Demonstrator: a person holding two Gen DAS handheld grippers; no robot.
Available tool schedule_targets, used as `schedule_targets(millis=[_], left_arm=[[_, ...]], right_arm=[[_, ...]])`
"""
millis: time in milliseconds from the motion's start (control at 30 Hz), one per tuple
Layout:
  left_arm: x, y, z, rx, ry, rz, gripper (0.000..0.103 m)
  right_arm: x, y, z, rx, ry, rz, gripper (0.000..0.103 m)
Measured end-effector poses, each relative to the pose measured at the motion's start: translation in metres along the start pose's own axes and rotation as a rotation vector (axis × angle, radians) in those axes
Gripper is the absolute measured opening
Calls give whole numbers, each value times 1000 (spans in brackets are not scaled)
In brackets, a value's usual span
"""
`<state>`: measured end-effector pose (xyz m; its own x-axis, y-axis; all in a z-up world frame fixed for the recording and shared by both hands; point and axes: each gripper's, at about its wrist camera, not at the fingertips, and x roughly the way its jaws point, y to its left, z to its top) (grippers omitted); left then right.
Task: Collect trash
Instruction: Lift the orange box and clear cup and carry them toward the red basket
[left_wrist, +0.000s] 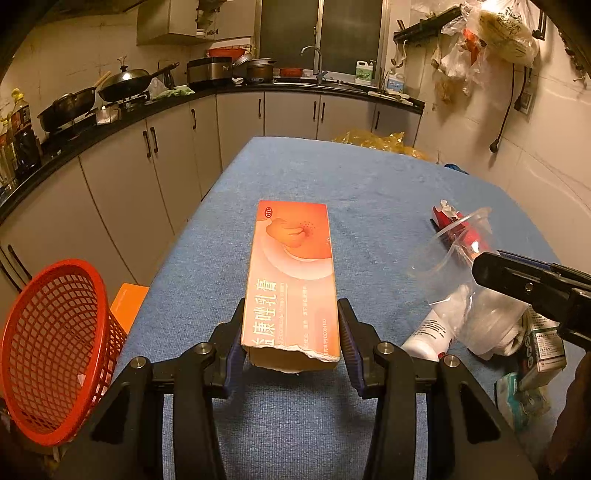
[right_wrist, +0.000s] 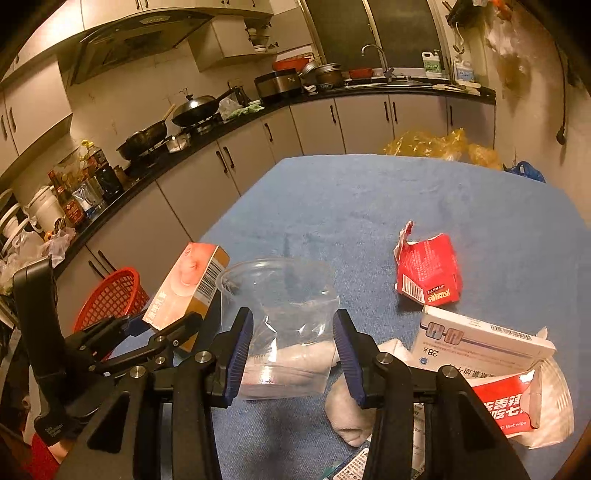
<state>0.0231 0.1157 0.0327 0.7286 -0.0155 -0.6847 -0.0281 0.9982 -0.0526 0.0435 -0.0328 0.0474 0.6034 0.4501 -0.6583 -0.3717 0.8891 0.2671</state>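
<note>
Surface (left_wrist: 295, 177) of napped blue cloth carries the trash; a red mesh basket (left_wrist: 51, 347) waits at its left edge. Left tongs (left_wrist: 291, 336) clamp a long orange carton (left_wrist: 291, 273), stiff, torn-ended. Right tongs (right_wrist: 291, 343) pinch a clear plastic cup (right_wrist: 280, 314); thin, slick walls could buckle and slip.

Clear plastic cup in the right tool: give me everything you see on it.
The clear plastic cup is thin, see-through and crumpled, its walls creased flat. Its round rim points away from the camera and its base sits toward the right tool, whose two blue pads press on its sides. It is held above the blue cloth, tilted. It looks empty. From the left wrist view, it hangs above a white bottle.
</note>
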Motion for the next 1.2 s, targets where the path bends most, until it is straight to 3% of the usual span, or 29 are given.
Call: schedule_targets(millis=[733,1200], left_arm=[[-7,2,1,-7,-19,8,44],[-48,16,-12,-18,-57,58,44]], right_arm=[[-3,2,-2,0,-8,11,49],[-13,11,-1,11,-3,48,49]])
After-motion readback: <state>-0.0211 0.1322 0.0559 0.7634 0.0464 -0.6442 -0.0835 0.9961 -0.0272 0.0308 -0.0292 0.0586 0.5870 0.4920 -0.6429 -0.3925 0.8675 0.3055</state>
